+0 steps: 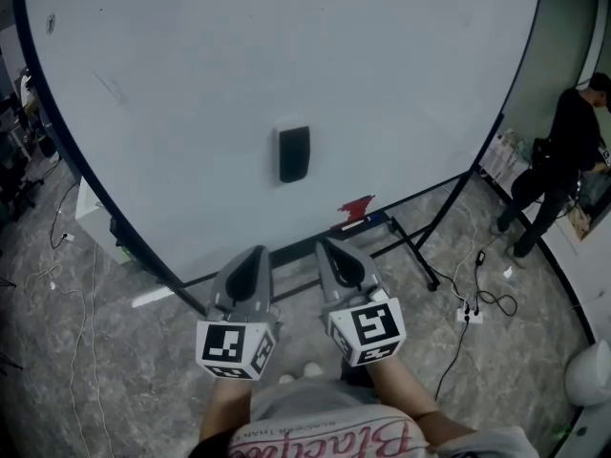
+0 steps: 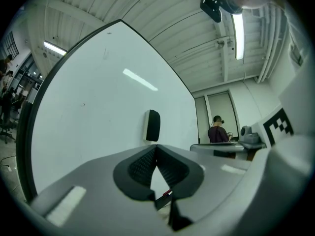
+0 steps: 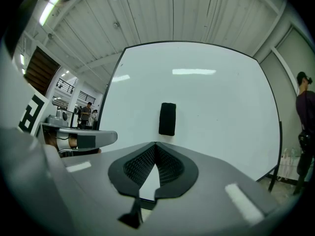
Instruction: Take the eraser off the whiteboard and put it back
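Note:
A black eraser [image 1: 294, 153] clings to the big whiteboard [image 1: 191, 74], upright, near the board's lower middle. It also shows in the left gripper view as the eraser [image 2: 152, 125] and in the right gripper view as the eraser [image 3: 167, 118]. Both grippers hang side by side below the board, apart from the eraser. My left gripper [image 1: 256, 253] is shut with nothing in it, its tips meeting at the left gripper [image 2: 156, 146]. My right gripper [image 1: 328, 247] is shut and empty too, tips together at the right gripper [image 3: 155, 144].
A red marker or cap [image 1: 355, 208] lies on the board's tray. The stand's black legs [image 1: 416, 253] reach across the grey floor. Cables and a power strip [image 1: 470, 313] lie at the right. A person in black [image 1: 563, 160] stands at the far right.

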Demonstrator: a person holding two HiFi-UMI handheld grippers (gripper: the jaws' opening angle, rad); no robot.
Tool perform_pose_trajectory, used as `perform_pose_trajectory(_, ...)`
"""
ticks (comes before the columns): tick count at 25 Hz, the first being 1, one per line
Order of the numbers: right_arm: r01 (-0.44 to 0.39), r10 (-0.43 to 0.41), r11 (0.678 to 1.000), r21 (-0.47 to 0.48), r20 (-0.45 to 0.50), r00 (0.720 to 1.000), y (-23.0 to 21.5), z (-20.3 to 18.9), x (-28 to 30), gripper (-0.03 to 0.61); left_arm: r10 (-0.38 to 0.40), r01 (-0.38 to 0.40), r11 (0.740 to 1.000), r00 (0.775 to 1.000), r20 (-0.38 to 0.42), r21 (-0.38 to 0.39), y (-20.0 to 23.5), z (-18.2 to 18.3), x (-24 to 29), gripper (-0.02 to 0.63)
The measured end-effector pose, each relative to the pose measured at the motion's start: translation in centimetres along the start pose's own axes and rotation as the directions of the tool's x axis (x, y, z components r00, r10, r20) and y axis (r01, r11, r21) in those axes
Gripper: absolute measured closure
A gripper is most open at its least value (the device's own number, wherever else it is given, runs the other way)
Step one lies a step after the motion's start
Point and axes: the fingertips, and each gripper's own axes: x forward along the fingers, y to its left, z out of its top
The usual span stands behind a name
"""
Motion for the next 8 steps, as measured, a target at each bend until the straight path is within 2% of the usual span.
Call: perform_pose_trajectory(8,0.000,0.000,1.000,0.008,0.004,1.000,0.08,-0.35,0.32,0.578,-0.010,0.010,1.000,1.000,-0.003,-0.009,0.09,-0.42,0.36,0.614)
